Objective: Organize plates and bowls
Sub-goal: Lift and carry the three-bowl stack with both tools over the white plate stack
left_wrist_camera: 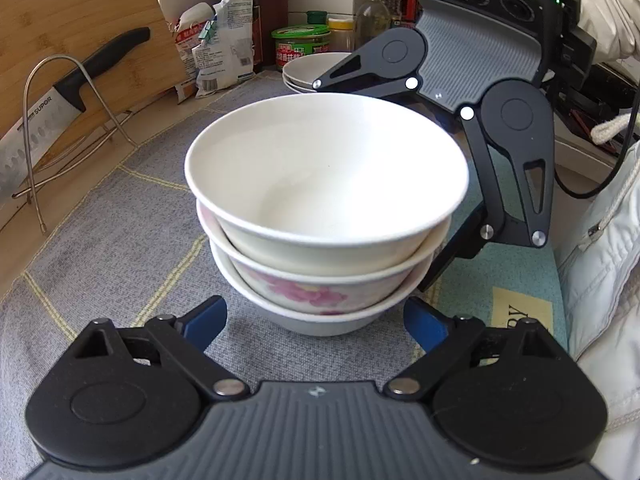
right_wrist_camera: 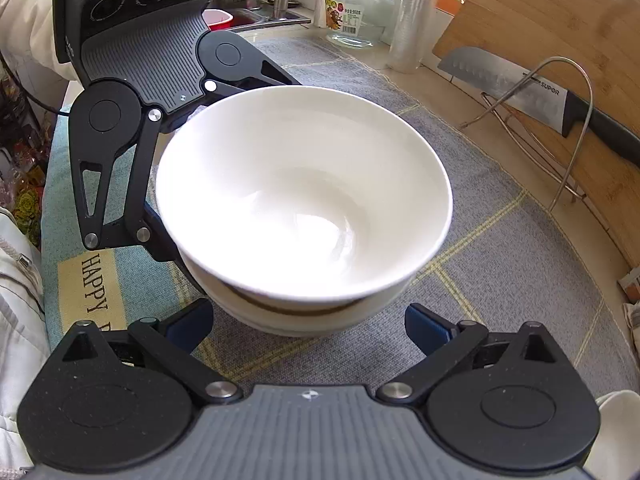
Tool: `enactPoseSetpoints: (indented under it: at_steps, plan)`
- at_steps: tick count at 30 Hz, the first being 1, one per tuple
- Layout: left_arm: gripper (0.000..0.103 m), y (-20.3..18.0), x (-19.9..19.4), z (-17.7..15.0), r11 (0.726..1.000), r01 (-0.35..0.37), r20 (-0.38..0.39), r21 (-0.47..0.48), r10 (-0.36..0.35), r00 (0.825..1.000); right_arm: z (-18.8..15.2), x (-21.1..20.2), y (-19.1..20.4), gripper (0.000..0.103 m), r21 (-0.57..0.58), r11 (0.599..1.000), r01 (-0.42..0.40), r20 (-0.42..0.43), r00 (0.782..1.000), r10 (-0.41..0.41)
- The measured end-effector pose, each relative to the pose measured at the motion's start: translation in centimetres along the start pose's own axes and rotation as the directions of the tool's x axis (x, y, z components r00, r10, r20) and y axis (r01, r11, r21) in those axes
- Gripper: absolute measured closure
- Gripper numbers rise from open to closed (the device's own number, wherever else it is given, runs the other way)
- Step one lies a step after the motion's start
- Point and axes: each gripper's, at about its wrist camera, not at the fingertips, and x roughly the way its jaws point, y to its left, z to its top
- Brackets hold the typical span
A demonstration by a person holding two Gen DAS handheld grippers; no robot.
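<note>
Here, grey checked mat [left_wrist_camera: 120, 232] beside wooden countertop [right_wrist_camera: 448, 92].

three stacked bowls [left_wrist_camera: 326, 216] on grey mat [left_wrist_camera: 120, 240], left gripper [left_wrist_camera: 316, 320] open just short of stack; right gripper [left_wrist_camera: 444, 264] at far side; knife [left_wrist_camera: 60, 108] on rack [left_wrist_camera: 60, 128]

Kitchen counter, covered by a grey cloth mat [left_wrist_camera: 120, 240] with thin yellow grid lines; teal strip with yellow label at right of left-wrist frame. Bamboo cutting board [left_wrist_camera: 80, 20] leaned at upper left, a cleaver [left_wrist_camera: 44, 120] propped on a wire rack [left_wrist_camera: 60, 128] in front of it. Sauce bottle [left_wrist_camera: 240, 0], snack bags [left_wrist_camera: 216, 48], green-lidded jar [left_wrist_camera: 300, 46] lined the back, upper centre. In right-wrist view, glass jar [right_wrist_camera: 358, 12] and steel sink [right_wrist_camera: 256, 16] sat along the top edge. Bright daylight, strong glare.
</note>
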Motion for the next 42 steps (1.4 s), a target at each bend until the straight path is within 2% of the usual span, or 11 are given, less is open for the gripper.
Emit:
enactPoseSetpoints:
  at_steps: [4, 7, 14, 17, 32, 42]
  plan:
    - [0.011, 0.3, 0.1, 0.3, 0.999, 0.019, -0.012, 0.038, -0.019, 1.000, 0.8, 0.0, -0.3, 0.002, -0.013, 1.000, -0.028, -0.004, 1.000, 0.028]
    - [0.013, 0.6, 0.3, 0.6, 0.998, 0.030, -0.023, 0.058, -0.029, 0.999, 1.0, -0.1, -0.5, 0.007, -0.016, 0.999, -0.052, -0.009, 0.999, 0.052]
    - [0.015, 1.1, 0.7, 1.2, 0.996, 0.060, -0.032, 0.067, -0.058, 0.998, 1.1, -0.4, -1.0, 0.015, -0.010, 0.995, -0.097, -0.020, 0.995, 0.097]
    - [0.019, 1.3, 1.0, 1.5, 0.995, 0.078, -0.039, 0.069, -0.075, 0.996, 1.1, -0.4, -1.1, 0.015, -0.009, 0.995, -0.103, -0.021, 0.994, 0.103]
    - [0.019, 1.0, 0.9, 1.5, 0.996, 0.059, -0.052, 0.074, -0.055, 0.997, 1.4, -0.3, -1.1, 0.015, 0.002, 0.995, -0.103, -0.021, 0.994, 0.104]
    - [0.019, 0.0, 0.8, 3.3, 0.996, 0.038, -0.046, 0.078, -0.035, 0.998, 0.9, -2.2, -1.6, 0.015, -0.013, 0.995, -0.094, -0.012, 0.995, 0.094]
